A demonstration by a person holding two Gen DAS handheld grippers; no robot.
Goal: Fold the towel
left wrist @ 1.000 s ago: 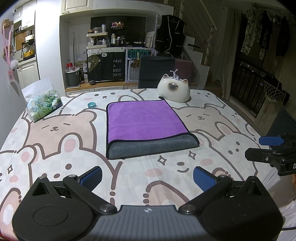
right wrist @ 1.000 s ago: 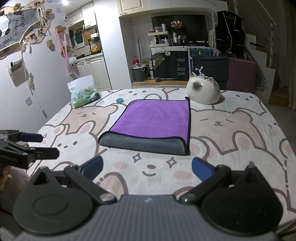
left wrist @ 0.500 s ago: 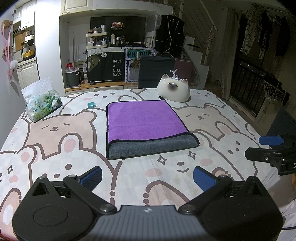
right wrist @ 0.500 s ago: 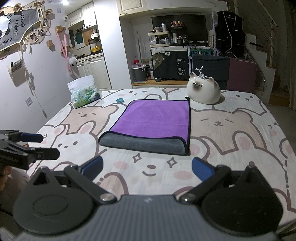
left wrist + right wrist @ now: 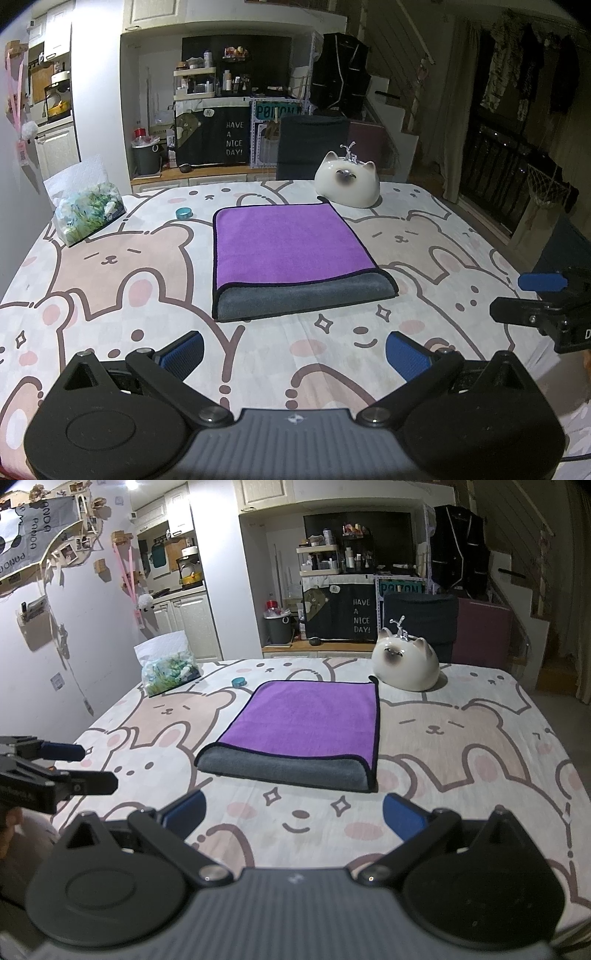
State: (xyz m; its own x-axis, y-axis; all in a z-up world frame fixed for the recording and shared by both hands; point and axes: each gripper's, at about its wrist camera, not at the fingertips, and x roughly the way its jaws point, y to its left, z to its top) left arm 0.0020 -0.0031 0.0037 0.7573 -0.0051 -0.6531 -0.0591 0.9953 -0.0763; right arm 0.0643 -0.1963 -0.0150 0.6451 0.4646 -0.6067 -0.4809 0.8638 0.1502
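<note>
In the middle of the desk (image 5: 110, 280), the folded purple-and-grey towel (image 5: 291, 254) lies flat, just in front of the white cat figurine (image 5: 347, 181). Near the desk's front edge, well short of the towel, the left claw (image 5: 295, 349) and right claw (image 5: 293, 812) both hang with jaws spread wide, holding nothing.

Black linkages, blue-padded fingers (image 5: 408, 355)

My towel (image 5: 291, 254) (image 5: 306, 725) lay flat mid-table, folded once, purple face up, its grey underside showing along the rounded fold nearest me.
</note>
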